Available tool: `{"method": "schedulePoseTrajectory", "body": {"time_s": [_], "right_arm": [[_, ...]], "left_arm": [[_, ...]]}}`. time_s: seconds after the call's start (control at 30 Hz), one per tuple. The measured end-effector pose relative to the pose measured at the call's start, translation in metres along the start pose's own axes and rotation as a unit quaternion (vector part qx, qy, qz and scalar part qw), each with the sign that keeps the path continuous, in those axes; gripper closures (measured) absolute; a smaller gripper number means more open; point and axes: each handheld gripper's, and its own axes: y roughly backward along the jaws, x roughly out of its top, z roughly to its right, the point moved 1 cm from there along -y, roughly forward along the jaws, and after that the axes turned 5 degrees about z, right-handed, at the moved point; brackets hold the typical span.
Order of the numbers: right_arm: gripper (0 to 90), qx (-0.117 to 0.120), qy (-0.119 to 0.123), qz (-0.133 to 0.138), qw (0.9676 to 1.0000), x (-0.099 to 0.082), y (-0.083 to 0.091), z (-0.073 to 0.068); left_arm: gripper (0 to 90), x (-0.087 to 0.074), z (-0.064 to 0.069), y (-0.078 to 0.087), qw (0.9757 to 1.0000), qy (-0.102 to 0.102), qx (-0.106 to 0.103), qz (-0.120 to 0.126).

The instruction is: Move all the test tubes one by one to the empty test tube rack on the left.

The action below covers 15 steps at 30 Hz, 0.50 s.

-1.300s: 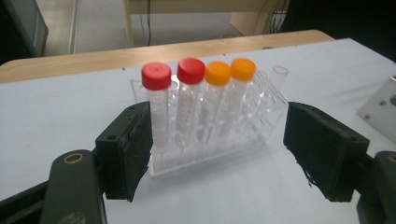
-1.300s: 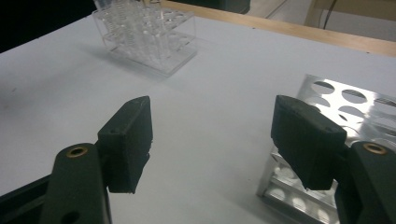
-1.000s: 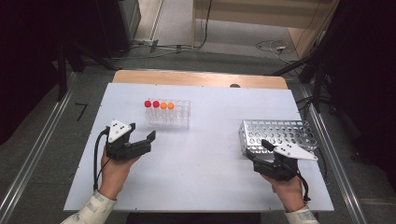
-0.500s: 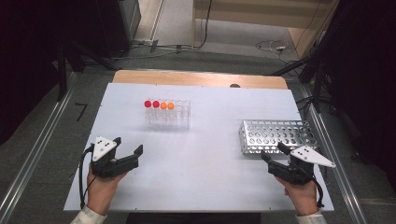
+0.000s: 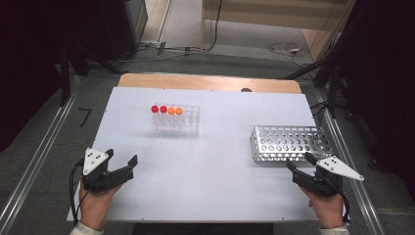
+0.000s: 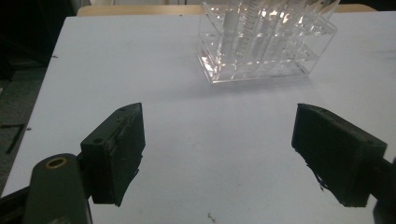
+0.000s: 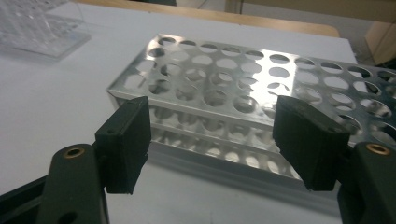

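Left tongs (image 5: pixel 120 165): standing wide apart, gripping nothing, bare white surface (image 5: pixel 210 161) showing between the black pads (image 6: pixel 119 149); having just been opening a little further while drawing back toward the near left corner.
Right tongs (image 5: pixel 299 164): standing wide apart too, clamping nothing, aiming at the near long wall of the metal rack (image 5: pixel 291 143) from just in front of it; pulling back toward the near right edge compared with a second ago.
Metal rack: lying on the right half of the surface, every visible hole looking empty; sitting close ahead of the right tongs in the right gripper view (image 7: pixel 243 93), not touching either pad.
Clear rack (image 5: pixel 175 120): standing upright at the centre-left, well apart from both tongs, carrying four tubes along its far-left row.
Tubes: two red-capped (image 5: pixel 159 109) and two orange-capped (image 5: pixel 175 111), all seated upright; appearing in the left gripper view as pale stems inside the clear rack (image 6: pixel 266 42), caps cut off by the frame.
Change: both hands retreating from the racks to the near edge, empty.
Meaning: probably settling into a rest pose between moves; no tube transferred to the metal rack yet, so the whole carrying job seemingly remaining.
Next: likely reaching forward again for a capped tube, needing a clean upright pinch.
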Motion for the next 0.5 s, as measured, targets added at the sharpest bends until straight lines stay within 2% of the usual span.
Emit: {"method": "schedulePoseTrajectory", "body": {"time_s": [0.27, 0.5], "right_arm": [[26.5, -0.032, -0.022, -0.011, 0.9992, -0.011, 0.003, 0.022], [26.2, -0.047, -0.031, -0.015, 0.9983, -0.014, 0.004, 0.029]], "left_arm": [[17.7, -0.005, -0.007, 0.003, 1.0000, 0.001, 0.007, -0.007], [17.7, -0.009, -0.007, 0.002, 0.9998, -0.004, 0.008, -0.018]]}}
